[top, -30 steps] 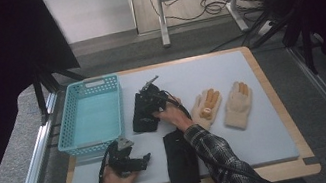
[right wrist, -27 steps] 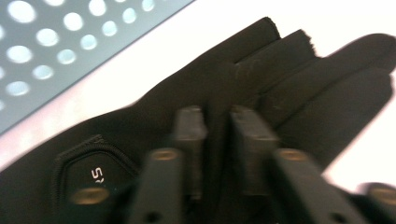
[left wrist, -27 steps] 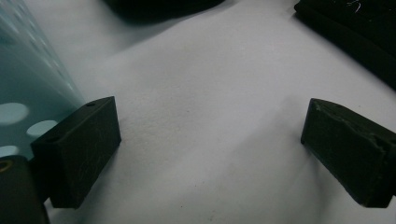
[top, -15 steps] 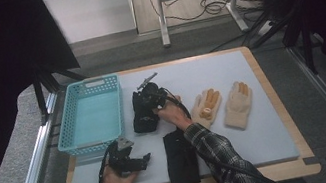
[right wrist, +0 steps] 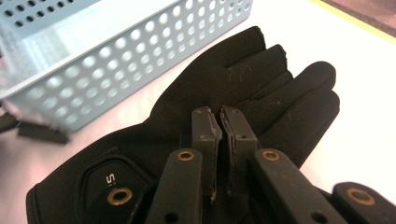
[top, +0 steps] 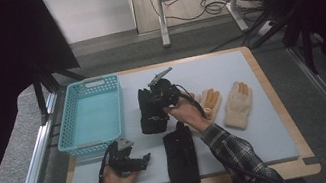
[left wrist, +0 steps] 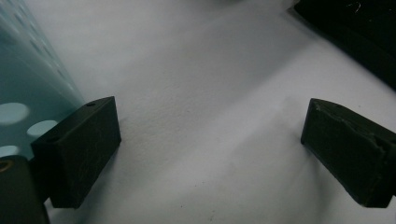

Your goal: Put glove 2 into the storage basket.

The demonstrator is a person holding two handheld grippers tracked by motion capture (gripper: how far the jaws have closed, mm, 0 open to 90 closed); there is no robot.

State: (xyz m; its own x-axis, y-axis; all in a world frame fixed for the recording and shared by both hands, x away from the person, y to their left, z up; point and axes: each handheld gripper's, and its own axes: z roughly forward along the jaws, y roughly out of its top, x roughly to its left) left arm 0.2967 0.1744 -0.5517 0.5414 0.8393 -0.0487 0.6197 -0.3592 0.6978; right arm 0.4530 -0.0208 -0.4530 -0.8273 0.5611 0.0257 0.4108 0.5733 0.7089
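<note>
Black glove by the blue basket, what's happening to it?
A person's right gripper is shut, pinching the black fabric glove lying on the table beside the light blue plastic basket. The left gripper rests open on the grey table mat. Another black glove and two cream gloves wait nearby.

Basket (top: 90, 114) sits left on the mat (top: 267, 119), black glove (top: 150, 111) just right of it. Second black glove (top: 180, 154) nearer the person; two pale gloves (top: 226, 103) further right.

Black gloves (top: 150, 110), cream-and-orange gloves (top: 238, 104), a perforated turquoise basket (top: 69, 138), plaid sleeve (top: 236, 157).
</note>
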